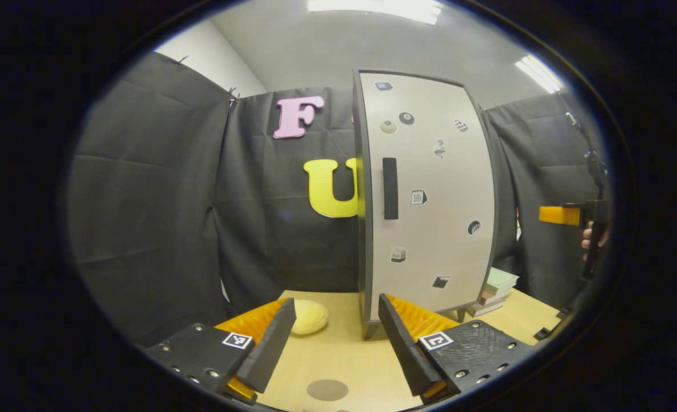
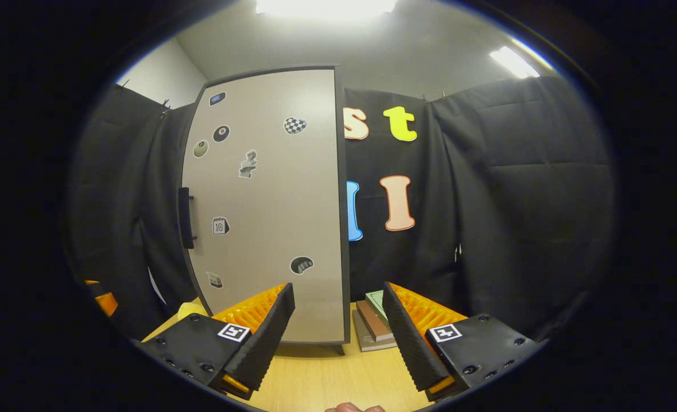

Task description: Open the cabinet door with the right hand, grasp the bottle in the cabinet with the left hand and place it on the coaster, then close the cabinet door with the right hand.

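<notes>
A tall grey cabinet [image 1: 430,194] with a closed door and a dark vertical handle [image 1: 390,188] stands on the wooden table [image 1: 344,357]; stickers dot the door. In the right gripper view the same cabinet [image 2: 269,206] shows its handle [image 2: 185,217] at the left edge. A round brown coaster [image 1: 327,389] lies on the table between my left gripper's fingers. My left gripper [image 1: 336,312] is open and holds nothing, a short way in front of the cabinet. My right gripper [image 2: 338,297] is open too, facing the door. The bottle is hidden.
A pale yellow round object [image 1: 309,316] lies on the table left of the cabinet. A stack of books [image 1: 495,292] sits to the cabinet's right, also as books [image 2: 375,323]. The other gripper and a hand [image 1: 593,237] hover at the far right. Black cloth walls surround the table.
</notes>
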Demonstrator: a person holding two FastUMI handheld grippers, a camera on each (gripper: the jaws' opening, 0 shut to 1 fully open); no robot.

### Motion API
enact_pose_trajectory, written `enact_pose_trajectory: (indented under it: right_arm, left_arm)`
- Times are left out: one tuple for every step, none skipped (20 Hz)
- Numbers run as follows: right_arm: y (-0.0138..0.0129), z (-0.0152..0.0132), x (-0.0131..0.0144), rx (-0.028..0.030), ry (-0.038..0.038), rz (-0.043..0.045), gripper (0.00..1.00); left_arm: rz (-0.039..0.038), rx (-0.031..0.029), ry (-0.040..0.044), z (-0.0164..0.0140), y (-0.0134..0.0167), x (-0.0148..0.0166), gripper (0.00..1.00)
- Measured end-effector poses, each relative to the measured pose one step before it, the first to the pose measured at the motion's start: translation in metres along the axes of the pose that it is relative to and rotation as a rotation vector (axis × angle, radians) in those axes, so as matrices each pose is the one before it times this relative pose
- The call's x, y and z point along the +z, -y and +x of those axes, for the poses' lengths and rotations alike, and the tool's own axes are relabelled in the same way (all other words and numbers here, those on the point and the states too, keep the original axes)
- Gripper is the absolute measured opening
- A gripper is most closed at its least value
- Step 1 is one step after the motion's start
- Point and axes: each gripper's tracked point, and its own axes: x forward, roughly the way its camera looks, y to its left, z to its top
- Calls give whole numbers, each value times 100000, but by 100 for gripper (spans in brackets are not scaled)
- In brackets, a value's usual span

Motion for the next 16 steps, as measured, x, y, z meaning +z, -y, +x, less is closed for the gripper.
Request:
enact_pose_trajectory:
  right_arm:
    - [-421, 216, 376, 846, 62, -270, 98]
    - [-417, 211, 284, 1024, 17, -314, 96]
    - [-558, 249, 443, 1317, 82, -391, 96]
    - [-533, 305, 313, 1282, 175, -378, 98]
    - [-632, 352, 445, 1276, -272, -651, 98]
    - [-678, 417, 455, 1328, -13, -1147, 96]
    - [-655, 356, 457, 1028, -22, -1133, 96]
    - [-916, 434, 438, 1919, 92, -1054, 98]
    - [-978, 458, 622, 1811, 352, -665, 98]
    - [-921, 503, 576, 1721, 620, -390, 98]
    - [-1266, 688, 997, 2516, 1178, -564, 98]
    - [-1019, 528, 719, 1966, 1001, -909, 98]
    - [-1021, 719, 837, 1768, 907, -1117, 98]
    - [-1115, 839, 613, 1579, 405, -313, 98]
    - [-1222, 704, 467, 1675, -613, 1316, 96]
    - [-1345, 515, 342, 2288, -409, 1597, 96]
  left_arm:
    - [-203, 262, -80, -45, -140, -24, 87]
    - [-492, 123, 56, -143, -59, -96, 87]
    - [-648, 244, 59, -65, -132, -47, 87]
    - [-596, 428, -52, -23, -251, -142, 87]
    - [-328, 629, -231, 13, -280, -130, 87]
    - [-230, 715, -298, -17, -240, -174, 87]
    - [-360, 600, -255, -5, -271, -188, 90]
    - [-476, 414, -346, -46, -202, -242, 90]
    - [-257, 416, -461, -101, -235, -254, 90]
    - [210, 607, -261, -101, -254, -225, 90]
    - [438, 780, -12, -106, -292, -96, 90]
    - [470, 1029, -201, -145, -415, -186, 90]
    - [27, 769, -320, -198, -313, -233, 90]
    - [-360, 648, -460, -210, -232, -356, 90]
    - [-970, 888, -931, -147, -327, -345, 90]
    - [-1807, 1139, -1013, -248, -362, -456, 87]
